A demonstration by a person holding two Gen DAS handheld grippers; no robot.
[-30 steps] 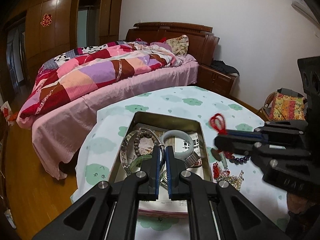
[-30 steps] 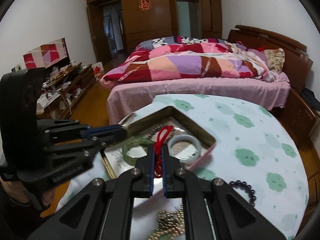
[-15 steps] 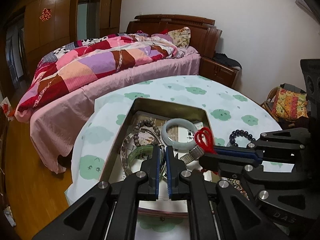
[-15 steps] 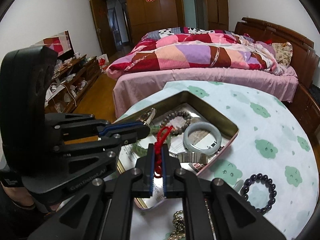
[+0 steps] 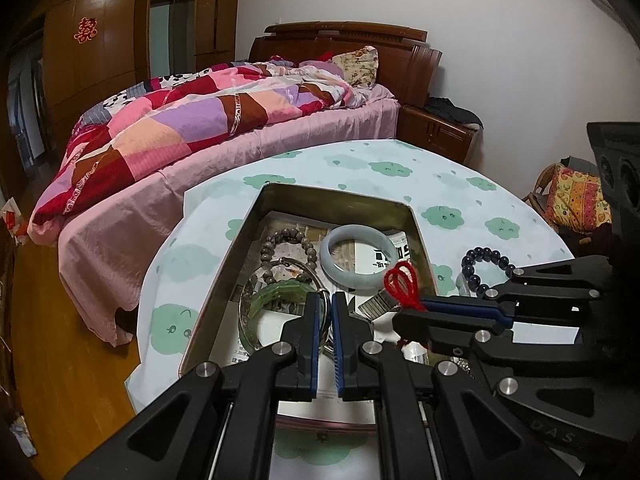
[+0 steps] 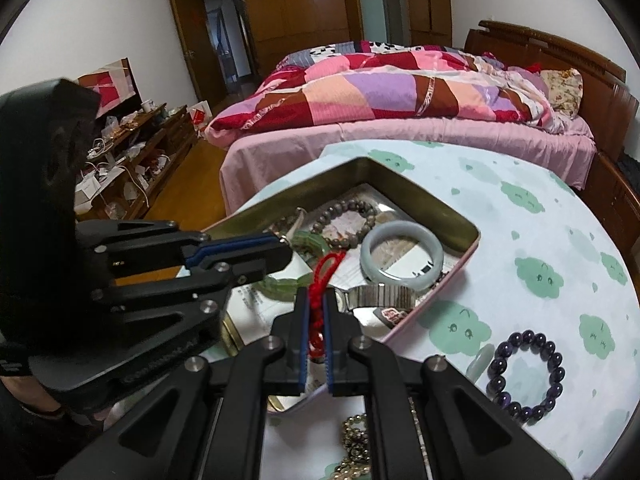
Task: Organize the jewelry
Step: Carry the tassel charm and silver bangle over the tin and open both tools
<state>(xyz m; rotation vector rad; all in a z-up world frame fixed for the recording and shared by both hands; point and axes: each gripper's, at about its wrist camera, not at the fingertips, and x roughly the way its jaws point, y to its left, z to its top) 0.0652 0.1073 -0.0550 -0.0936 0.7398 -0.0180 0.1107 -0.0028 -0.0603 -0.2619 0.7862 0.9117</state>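
The left tongs (image 5: 327,300) are pinched shut on a thin silver ring (image 5: 280,304) over the metal box (image 5: 416,224). The right tongs (image 5: 404,312) pinch a red string (image 5: 402,282). A dark bead bracelet (image 5: 486,268) lies on the table (image 5: 360,164).

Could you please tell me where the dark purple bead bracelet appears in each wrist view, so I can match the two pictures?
Left wrist view: the dark purple bead bracelet lies on the tablecloth right of the tin, partly behind the right gripper.
Right wrist view: the bracelet lies at lower right, outside the tin.
Shared landmark: the pale jade bangle inside the tin.
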